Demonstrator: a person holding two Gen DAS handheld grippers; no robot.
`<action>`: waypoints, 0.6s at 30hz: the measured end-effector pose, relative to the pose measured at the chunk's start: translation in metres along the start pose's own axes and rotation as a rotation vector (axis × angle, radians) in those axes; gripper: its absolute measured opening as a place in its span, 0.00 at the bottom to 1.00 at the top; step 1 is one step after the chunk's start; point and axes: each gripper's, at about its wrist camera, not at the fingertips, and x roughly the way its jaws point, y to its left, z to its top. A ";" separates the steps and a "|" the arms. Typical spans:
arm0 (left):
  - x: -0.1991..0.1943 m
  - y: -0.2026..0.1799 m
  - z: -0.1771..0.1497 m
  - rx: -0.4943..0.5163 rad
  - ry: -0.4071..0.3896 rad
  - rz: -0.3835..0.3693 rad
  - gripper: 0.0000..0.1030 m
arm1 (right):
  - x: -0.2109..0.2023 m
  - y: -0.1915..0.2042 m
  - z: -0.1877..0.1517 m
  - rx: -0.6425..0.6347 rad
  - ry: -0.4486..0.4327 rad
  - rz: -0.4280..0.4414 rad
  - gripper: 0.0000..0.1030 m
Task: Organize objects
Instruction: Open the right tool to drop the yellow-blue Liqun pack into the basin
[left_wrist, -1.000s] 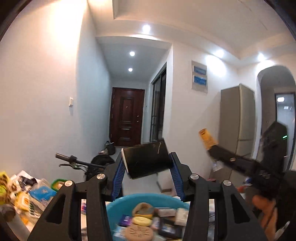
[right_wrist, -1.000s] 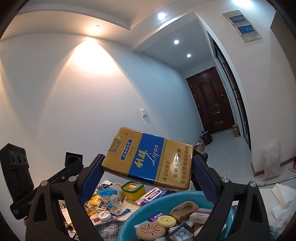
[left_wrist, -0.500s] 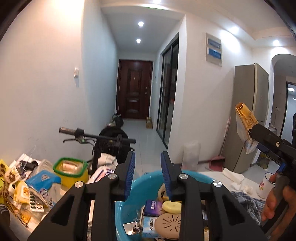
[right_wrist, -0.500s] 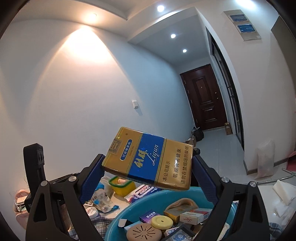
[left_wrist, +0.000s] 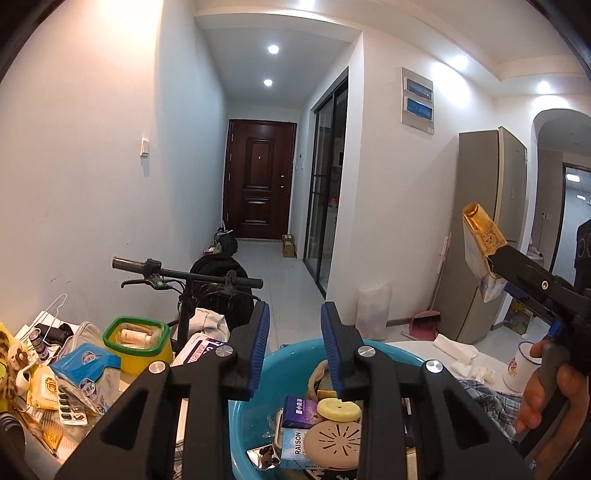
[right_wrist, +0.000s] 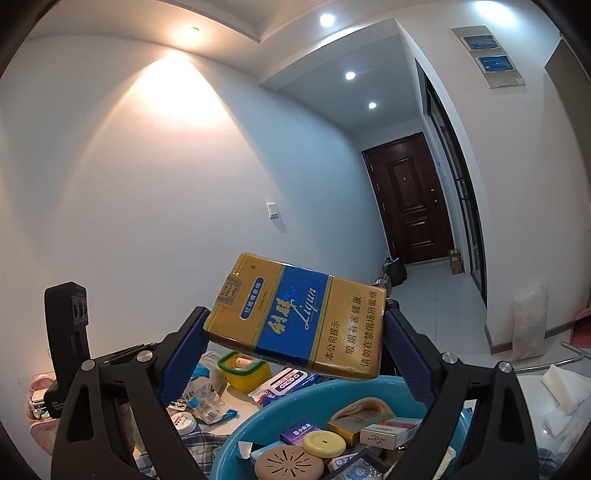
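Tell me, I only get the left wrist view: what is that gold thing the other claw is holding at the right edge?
Observer: A gold and blue cigarette pack, flat face toward the right camera, clamped by its ends in the right gripper.
Operator: Anything like it in the basin?
Observer: Yes, a white and red cigarette box lies in the blue basin, beside a gold box.
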 end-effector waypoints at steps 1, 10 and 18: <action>-0.001 0.001 0.001 -0.004 0.000 -0.004 0.30 | 0.000 0.000 0.001 0.000 -0.001 0.001 0.90; -0.008 -0.004 0.003 -0.007 -0.021 0.014 1.00 | 0.004 0.006 -0.003 -0.021 0.020 0.007 0.90; -0.007 -0.001 0.005 -0.026 0.008 0.011 1.00 | 0.009 0.010 -0.002 -0.045 0.035 0.009 0.90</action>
